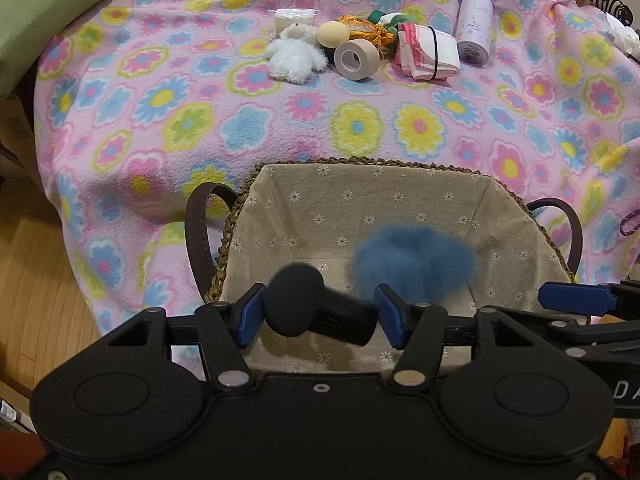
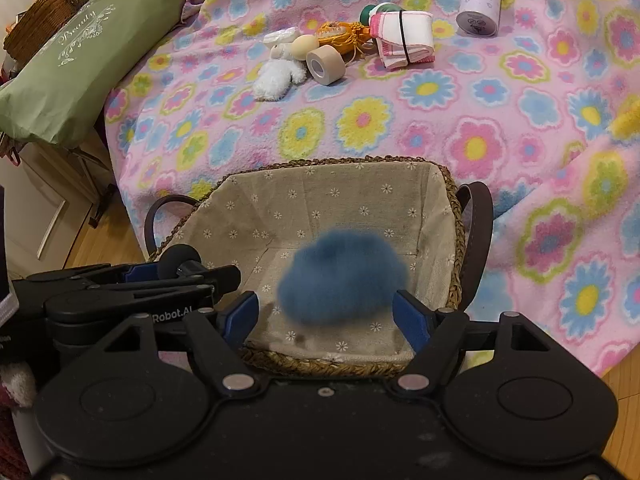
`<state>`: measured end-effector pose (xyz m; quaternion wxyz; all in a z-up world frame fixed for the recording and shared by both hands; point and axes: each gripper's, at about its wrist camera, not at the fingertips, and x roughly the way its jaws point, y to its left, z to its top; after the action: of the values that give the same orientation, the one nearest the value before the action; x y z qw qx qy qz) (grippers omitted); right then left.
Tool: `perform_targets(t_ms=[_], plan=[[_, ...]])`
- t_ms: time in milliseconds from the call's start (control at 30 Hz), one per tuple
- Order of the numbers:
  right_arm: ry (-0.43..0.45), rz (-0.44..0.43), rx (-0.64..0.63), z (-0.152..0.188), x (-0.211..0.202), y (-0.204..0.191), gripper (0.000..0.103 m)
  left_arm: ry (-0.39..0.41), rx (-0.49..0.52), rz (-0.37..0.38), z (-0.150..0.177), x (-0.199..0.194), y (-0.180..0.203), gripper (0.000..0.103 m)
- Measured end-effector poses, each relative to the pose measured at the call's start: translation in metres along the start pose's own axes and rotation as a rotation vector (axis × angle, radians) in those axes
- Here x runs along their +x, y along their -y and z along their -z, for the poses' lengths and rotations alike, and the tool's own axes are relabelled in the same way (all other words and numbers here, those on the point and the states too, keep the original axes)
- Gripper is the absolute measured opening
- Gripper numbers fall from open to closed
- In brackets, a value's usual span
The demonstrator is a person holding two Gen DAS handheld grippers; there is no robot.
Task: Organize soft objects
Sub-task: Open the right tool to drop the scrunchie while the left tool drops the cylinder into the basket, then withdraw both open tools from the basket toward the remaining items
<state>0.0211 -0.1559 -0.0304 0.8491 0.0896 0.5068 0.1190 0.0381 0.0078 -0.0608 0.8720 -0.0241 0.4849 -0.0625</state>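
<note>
Hovering blurred, fluffy blue pompom (image 2: 342, 278) (over lined basket (image 2: 340, 366)).

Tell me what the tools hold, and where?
The left tool has the black foam-headed stick end to end between its pads; a firm grip cannot be told. The right tool holds nothing.

left gripper (image 1: 318, 316): black plastic frame, blue ribbed pads, silver rivets, round embossed discs | right gripper (image 2: 326, 318): same build, white "Robot.AI" lettering visible on the left one's side
</note>
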Motion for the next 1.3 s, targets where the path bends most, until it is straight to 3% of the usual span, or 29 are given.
perform_targets(t_ms=[167,1300], plan=[[0.004,0.001,-0.004,0.0007,-0.0014,-0.0006,0.076,0.008,0.003,-0.007,0.0002,-0.0008,0.0017,0.065],[0.037,0.018,0.004,0.0018,-0.0094,0.0009,0.077,0.010,0.005,-0.017,0.0001,-0.0012,0.0007,0.065]])
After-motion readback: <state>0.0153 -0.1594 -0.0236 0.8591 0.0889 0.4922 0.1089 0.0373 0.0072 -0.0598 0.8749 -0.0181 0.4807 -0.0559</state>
